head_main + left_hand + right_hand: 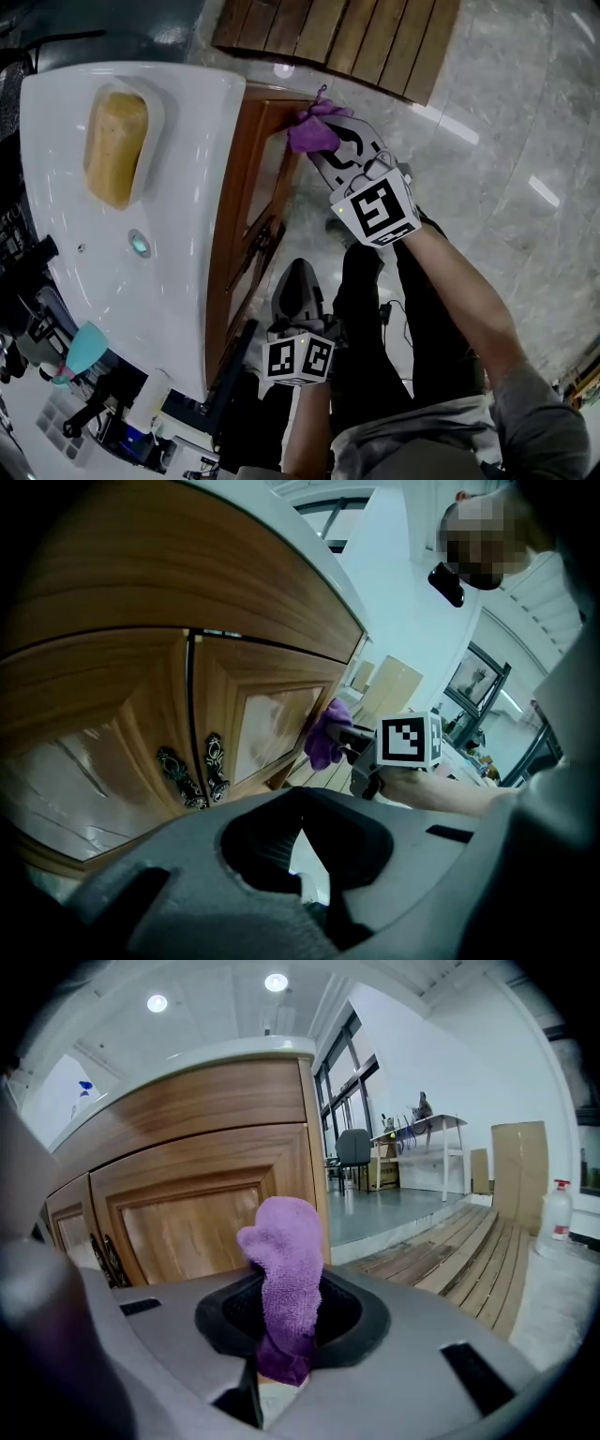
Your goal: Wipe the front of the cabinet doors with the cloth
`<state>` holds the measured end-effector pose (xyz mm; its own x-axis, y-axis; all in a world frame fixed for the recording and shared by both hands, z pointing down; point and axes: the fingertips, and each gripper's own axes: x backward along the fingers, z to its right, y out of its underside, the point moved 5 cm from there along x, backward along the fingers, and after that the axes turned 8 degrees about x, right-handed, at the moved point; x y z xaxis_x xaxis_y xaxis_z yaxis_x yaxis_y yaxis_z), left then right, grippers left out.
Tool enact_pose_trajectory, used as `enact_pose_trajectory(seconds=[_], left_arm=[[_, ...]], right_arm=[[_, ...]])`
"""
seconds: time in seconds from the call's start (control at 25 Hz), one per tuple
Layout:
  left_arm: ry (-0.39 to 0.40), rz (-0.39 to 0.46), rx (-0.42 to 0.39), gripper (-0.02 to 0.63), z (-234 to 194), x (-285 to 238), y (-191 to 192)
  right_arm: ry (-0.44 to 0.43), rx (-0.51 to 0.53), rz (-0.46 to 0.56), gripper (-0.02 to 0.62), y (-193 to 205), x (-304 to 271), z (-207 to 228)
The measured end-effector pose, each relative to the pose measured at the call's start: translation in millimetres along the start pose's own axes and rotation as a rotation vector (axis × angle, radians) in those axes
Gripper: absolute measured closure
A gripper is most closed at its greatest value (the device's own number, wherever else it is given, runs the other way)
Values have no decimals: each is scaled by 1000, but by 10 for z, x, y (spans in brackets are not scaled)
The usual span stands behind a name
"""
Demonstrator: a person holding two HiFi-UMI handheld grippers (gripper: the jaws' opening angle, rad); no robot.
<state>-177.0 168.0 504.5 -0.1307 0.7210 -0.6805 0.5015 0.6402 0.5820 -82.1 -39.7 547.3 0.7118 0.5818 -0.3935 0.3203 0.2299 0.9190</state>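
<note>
The room is being lit brightly by ceiling lights (276,982) and tall windows (352,1063), and glare is being thrown off the floor (459,127) and the cabinet door (272,710). Both gripper views are being bent and darkened at their edges

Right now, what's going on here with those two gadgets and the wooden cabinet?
A person holds a gripper in each hand and is cleaning a wooden cabinet under a white basin. The right gripper is clamped on a purple cloth and holds it at the outer edge of a cabinet door. The left gripper hangs lower in front of the doors, with its jaws together on nothing.
</note>
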Motion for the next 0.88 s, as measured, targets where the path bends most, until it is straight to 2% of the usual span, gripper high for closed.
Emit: enact_pose_trajectory(seconds=[0.44,0.68,0.88], left_arm=[[38,-28,-28,598,-88,214,150],[32,-41,-42,598,-222,238,195],[42,-45,-45,598,-322,233,245]], right_arm=[[-11,0,15,506,169,523,-505],[-24,-31,-3,506,374,604,-824],[-52,-15,-14,506,511,561,-1097]])
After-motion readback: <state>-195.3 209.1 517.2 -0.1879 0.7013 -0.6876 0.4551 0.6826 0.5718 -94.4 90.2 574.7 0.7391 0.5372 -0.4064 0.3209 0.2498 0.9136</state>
